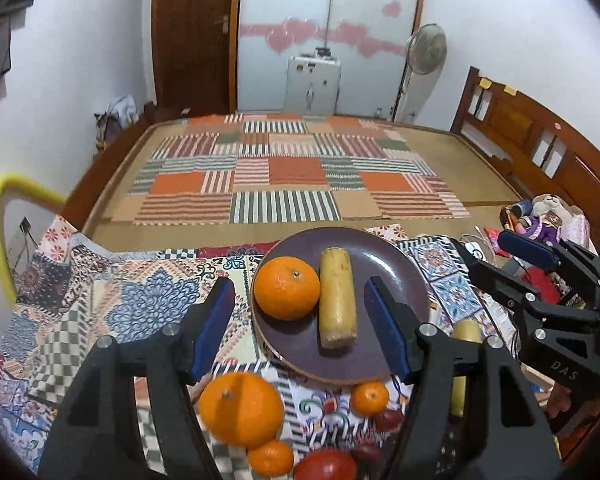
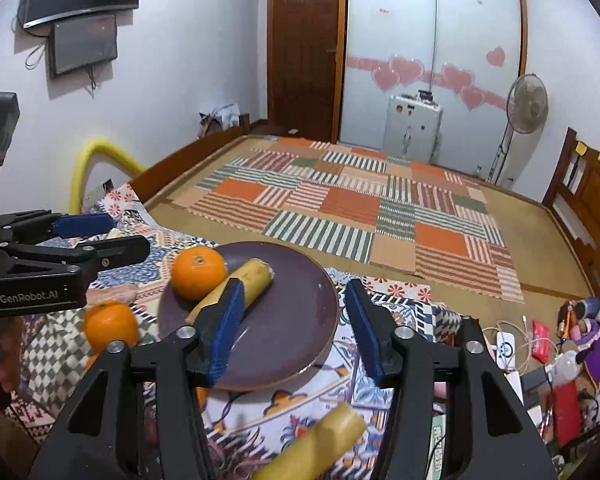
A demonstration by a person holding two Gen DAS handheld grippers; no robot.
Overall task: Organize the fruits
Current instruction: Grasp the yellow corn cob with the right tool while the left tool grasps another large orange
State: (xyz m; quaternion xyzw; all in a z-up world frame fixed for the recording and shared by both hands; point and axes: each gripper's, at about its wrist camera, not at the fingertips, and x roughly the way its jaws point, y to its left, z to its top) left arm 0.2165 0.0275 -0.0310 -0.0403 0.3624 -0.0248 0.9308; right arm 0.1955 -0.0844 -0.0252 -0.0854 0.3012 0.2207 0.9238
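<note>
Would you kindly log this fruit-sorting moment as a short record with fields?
plate: dark plate on the patterned cloth
on plate: one orange, one banana piece, side by side
off plate: large orange, two small oranges, second banana piece
left claw: open, empty
right claw: open, empty

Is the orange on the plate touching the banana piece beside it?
Touching. In the left wrist view the orange presses against the banana piece on the plate, no gap between them.
</note>
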